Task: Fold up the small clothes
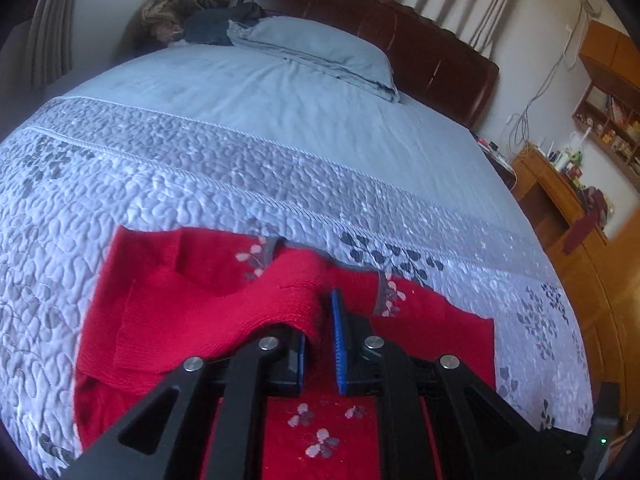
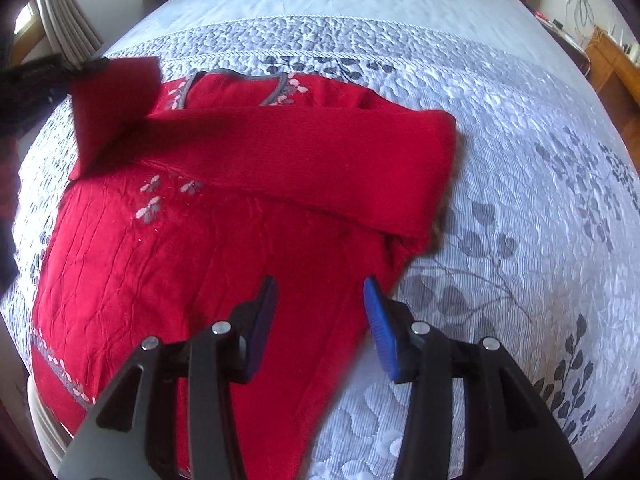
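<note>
On the grey quilted bedspread [image 2: 500, 128], near its foot edge, the left gripper [image 1: 320, 332] pinches a sleeve [image 1: 296, 280] of the red knitted sweater [image 2: 168, 264] to fold it across, while the right gripper [image 2: 320, 320] hangs spread and empty.

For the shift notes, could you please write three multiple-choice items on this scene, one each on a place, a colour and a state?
1. Where does the garment lie?
A. on the quilted bedspread
B. on the floor
C. on a chair

2. What colour is the garment?
A. green
B. red
C. white

3. How is the right gripper?
A. shut on the pillow
B. shut on a sleeve
C. open, holding nothing

Answers: 1 A, bedspread shows all round it. 2 B, red knit with small flower motifs. 3 C, its pads stand apart above the cloth.
</note>
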Demonstrator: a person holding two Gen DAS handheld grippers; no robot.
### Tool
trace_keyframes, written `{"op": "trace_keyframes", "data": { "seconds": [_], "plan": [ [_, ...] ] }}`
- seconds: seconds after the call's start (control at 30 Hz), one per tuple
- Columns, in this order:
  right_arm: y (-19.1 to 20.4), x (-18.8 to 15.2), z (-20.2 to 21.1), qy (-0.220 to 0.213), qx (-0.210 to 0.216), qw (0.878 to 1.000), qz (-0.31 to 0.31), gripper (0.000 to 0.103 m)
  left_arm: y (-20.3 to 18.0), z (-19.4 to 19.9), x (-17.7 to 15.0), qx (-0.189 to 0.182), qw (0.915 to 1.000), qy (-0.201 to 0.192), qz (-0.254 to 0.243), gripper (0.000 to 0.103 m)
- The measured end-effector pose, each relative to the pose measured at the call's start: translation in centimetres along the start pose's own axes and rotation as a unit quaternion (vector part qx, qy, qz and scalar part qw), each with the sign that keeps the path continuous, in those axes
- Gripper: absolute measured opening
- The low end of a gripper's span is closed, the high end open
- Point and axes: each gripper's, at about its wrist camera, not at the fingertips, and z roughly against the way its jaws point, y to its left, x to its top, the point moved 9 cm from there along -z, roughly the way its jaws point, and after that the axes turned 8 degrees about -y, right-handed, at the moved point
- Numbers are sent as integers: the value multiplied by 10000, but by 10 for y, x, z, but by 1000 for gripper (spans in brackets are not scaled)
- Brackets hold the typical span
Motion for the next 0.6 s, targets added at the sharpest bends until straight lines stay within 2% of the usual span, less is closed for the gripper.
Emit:
{"op": "trace_keyframes", "data": {
  "seconds": [0.13,0.17,0.2,0.23,0.27,0.3,0.37,0.47,0.6],
  "plan": [
    [1,-10,-7,128,61,9999,-51,48,-11,-35,-50,78,9980,622,-105,14],
    [3,-11,-9,159,81,9998,-46,48,-9,-41,-58,112,9972,731,-140,22],
    [5,-13,-11,197,94,9998,-33,48,-5,-48,-69,153,9960,864,-182,37],
    [7,-16,-15,252,91,9996,-17,48,-4,-52,-78,195,9946,990,-225,45],
    [7,-18,-18,308,85,9995,-23,48,0,-56,-87,202,9931,1125,-280,51],
    [8,-20,-20,340,94,9994,-35,48,4,-54,-92,224,9923,1167,-354,51],
    [8,-23,-26,423,120,9990,-59,48,8,-41,-90,195,9921,1160,-438,52],
    [7,-25,-28,459,110,9988,-90,48,15,-1,-82,-99,9929,1132,-361,68],
    [23,-18,-14,307,295,9991,-81,48,63,43,-73,425,9922,958,-674,68]
  ]
}}
